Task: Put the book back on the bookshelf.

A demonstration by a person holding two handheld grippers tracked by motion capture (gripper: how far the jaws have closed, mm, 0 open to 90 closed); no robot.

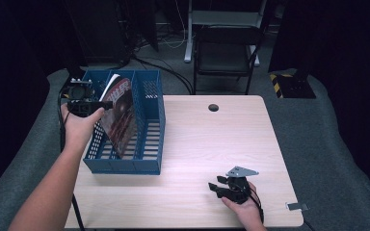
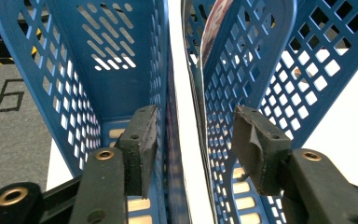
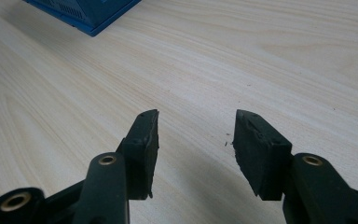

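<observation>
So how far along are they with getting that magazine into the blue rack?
Mostly done, it seems: the magazine already stands tilted inside the middle slot of the blue rack. In hand: the left gripper has its jaws spread on either side of the magazine's edge and a divider, apparently not pinching. Probably left: drawing that gripper clear. The right gripper rests open on the table.

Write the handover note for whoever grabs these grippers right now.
Left gripper: open, jaws straddling the magazine and a divider wall of the blue file rack at the table's left.
Right gripper: open, holding nothing, low over the bare table near the front right.
Done: the magazine stands leaning in the rack's middle slot, no jaw closed on it.
Left: draw the left gripper up and clear without snagging the pages; check whether the magazine sits fully down, which the pictures do not settle.
</observation>
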